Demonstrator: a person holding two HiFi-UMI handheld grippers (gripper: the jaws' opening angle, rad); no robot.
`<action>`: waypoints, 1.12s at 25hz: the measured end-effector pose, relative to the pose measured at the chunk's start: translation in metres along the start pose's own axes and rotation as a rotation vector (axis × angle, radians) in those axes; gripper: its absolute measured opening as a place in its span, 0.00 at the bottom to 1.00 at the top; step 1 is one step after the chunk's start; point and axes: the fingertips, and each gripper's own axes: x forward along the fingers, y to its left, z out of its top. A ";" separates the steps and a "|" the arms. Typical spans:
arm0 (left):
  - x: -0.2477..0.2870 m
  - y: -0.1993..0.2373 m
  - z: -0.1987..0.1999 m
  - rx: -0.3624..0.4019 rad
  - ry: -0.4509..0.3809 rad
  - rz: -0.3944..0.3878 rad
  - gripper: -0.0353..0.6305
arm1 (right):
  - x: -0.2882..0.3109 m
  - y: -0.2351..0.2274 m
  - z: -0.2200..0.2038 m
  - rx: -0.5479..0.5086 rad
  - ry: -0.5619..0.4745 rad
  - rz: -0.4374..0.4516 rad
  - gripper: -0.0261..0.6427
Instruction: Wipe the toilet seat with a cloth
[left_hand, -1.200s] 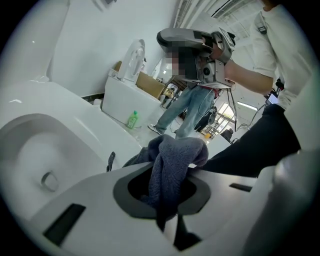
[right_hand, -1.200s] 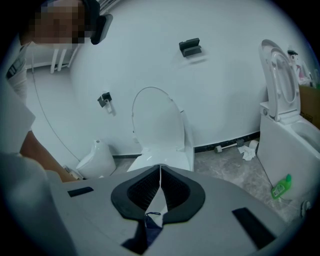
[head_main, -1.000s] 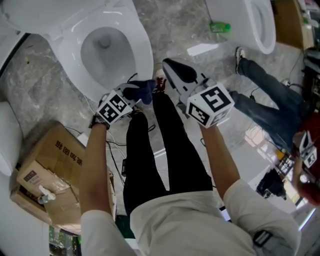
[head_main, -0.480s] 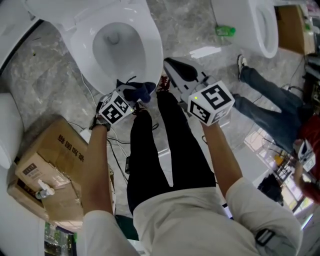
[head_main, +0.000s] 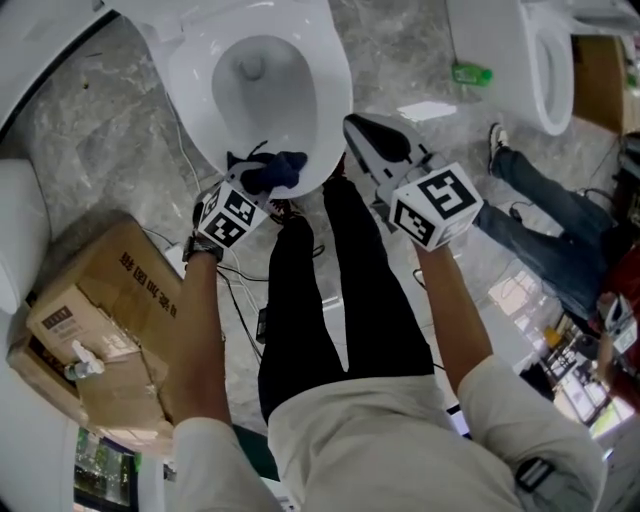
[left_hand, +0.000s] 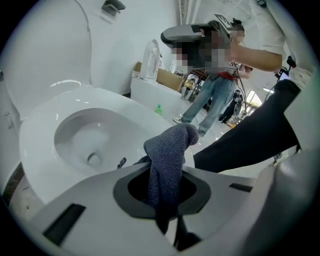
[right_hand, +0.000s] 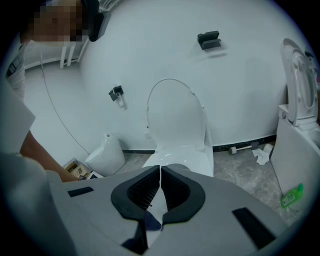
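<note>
Left gripper (head_main: 250, 190) is clamped on the dark blue cloth (left_hand: 167, 152). The wad bunches out ahead of the jaws, so fabric rather than plastic meets the porcelain.

Head view: cloth is at upper centre, over the front edge of the toilet seat (head_main: 333, 95). It looks to be touching or nearly so; can't confirm contact. The gripper angles down toward the rim, which suits pressing the wad flat on the seat's top face.

Left gripper view: bowl opening at left of frame, lid (left_hand: 45, 55) up at upper left, so the whole ring is reachable.

Right gripper (right_hand: 160, 186) has its jaws together with nothing between them. In the head view it sits just right of the bowl, off the seat. Reads as kept out of the wiping path, with no job here.

Judgement: the wipe is at or near its start, at the front of the ring. Next is dragging the cloth round the rim with steady downward pressure.

Risk: the loose tail of the cloth dipping into the bowl, or the wad slipping off the curved edge.
</note>
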 end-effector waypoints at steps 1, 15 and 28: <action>-0.003 0.005 -0.002 0.000 0.000 0.027 0.11 | 0.002 -0.001 0.000 0.000 0.003 0.004 0.09; -0.043 0.099 -0.003 0.066 0.051 0.160 0.11 | 0.034 -0.005 0.006 -0.005 0.042 0.029 0.09; -0.058 0.186 0.025 0.144 0.120 0.286 0.11 | 0.064 -0.032 0.040 -0.010 0.055 0.034 0.09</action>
